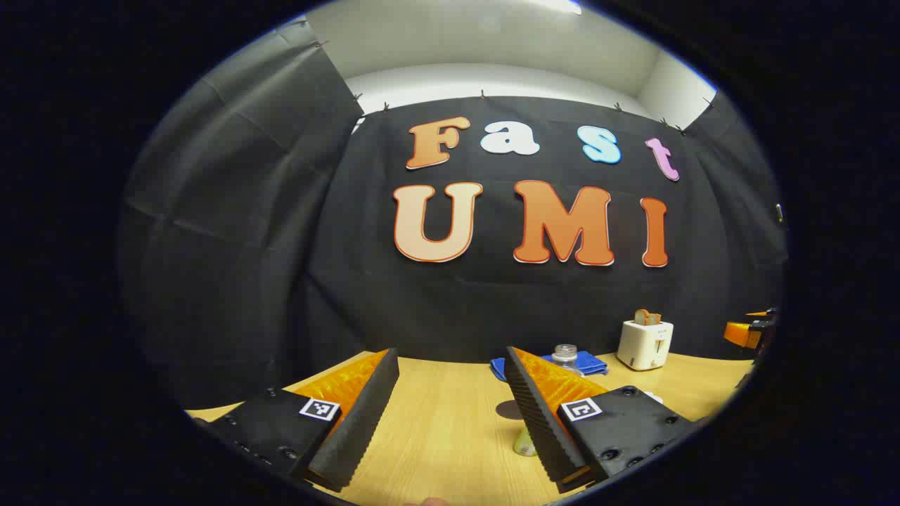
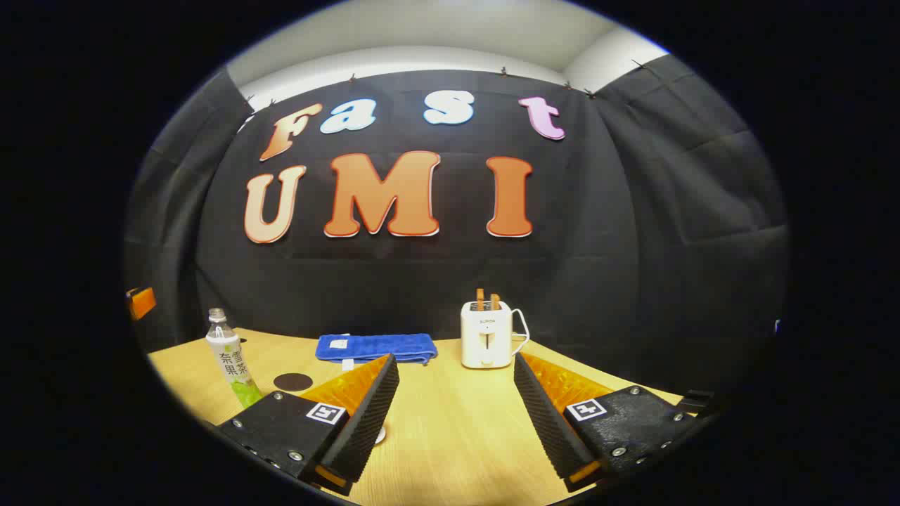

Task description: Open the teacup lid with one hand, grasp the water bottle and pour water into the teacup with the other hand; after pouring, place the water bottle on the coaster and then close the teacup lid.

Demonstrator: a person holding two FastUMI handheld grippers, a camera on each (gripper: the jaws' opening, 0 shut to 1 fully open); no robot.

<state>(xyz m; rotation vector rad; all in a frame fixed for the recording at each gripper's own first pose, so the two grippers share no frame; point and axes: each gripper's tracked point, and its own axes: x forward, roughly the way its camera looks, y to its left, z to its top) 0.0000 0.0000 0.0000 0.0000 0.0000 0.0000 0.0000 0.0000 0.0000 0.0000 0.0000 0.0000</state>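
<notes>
On the left of the wooden tabletop (image 2: 450, 429) in the right gripper view, the clear plastic water bottle with a green label (image 2: 230, 365) stands upright just left of the dark round coaster (image 2: 293, 381). Both the left hand-held gripper (image 1: 450, 411) and right hand-held gripper (image 2: 453, 414) are released, holding nothing. I cannot make out the teacup. Judging by this, approach the bottle level, fingers straddling its middle. The left gripper view hides the bottle's body behind a finger, showing its cap (image 1: 564, 351).
</notes>
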